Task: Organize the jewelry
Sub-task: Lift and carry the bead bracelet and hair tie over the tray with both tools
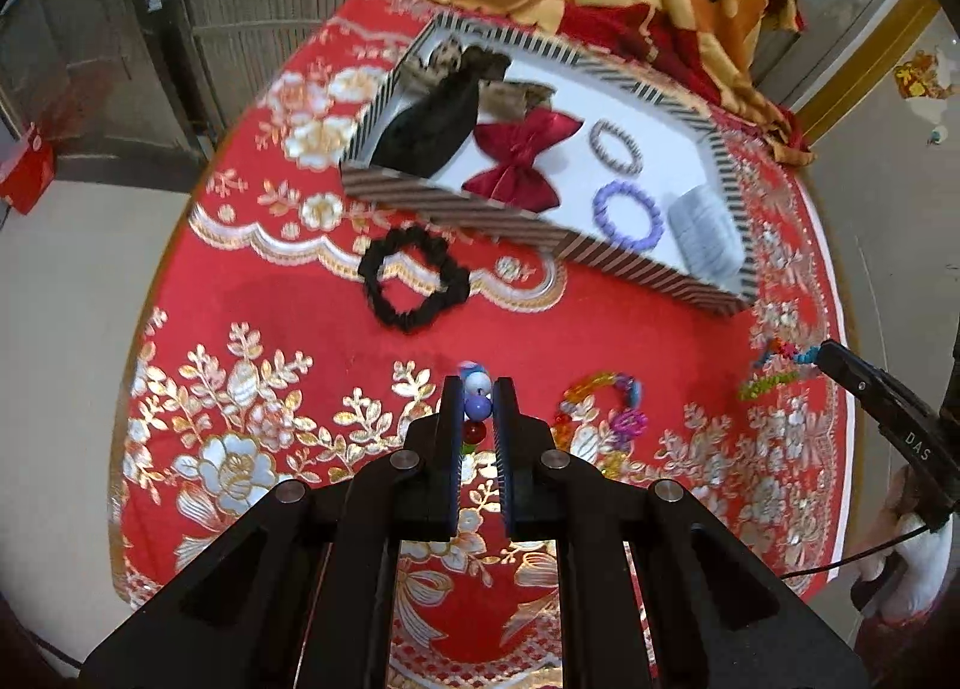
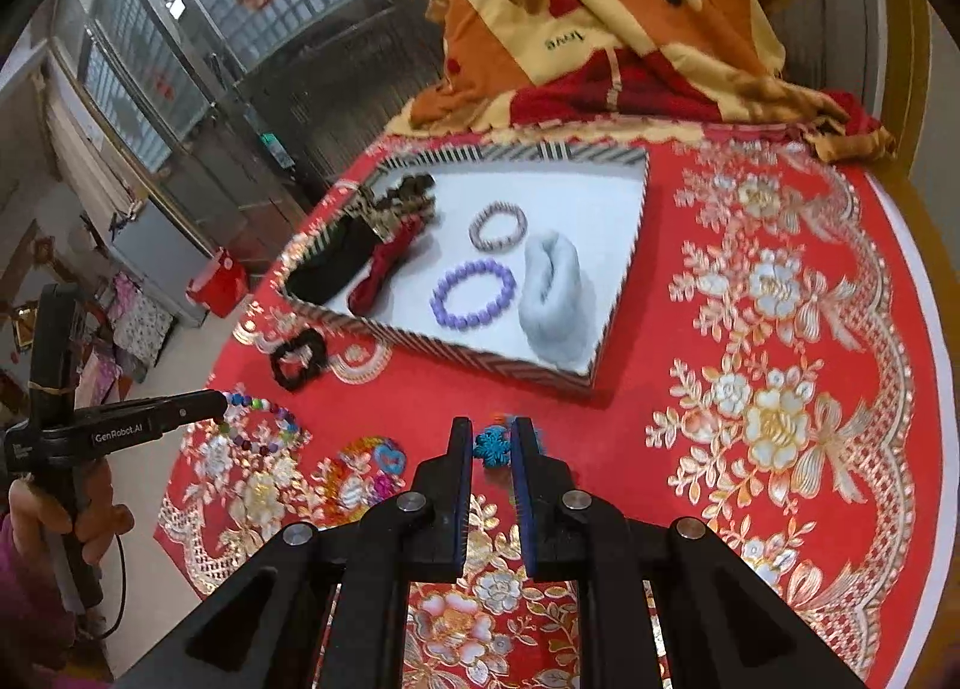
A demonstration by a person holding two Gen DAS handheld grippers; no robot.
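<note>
Left gripper [image 1: 478, 396] is pinching the bead bracelet [image 1: 477, 389] low in the frame; right gripper [image 2: 493, 437] is clamping a teal bead string [image 2: 491, 445], both below the striped tray [image 2: 624, 293].

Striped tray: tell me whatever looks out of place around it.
The black scrunchie lies on the red tablecloth beside the striped tray, not inside it. The colourful plastic bracelet also sits loose on the cloth.

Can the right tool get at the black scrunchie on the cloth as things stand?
Probably not directly: the right tool is shut on a teal bead piece, and the black scrunchie lies well left, by the left tool.
</note>
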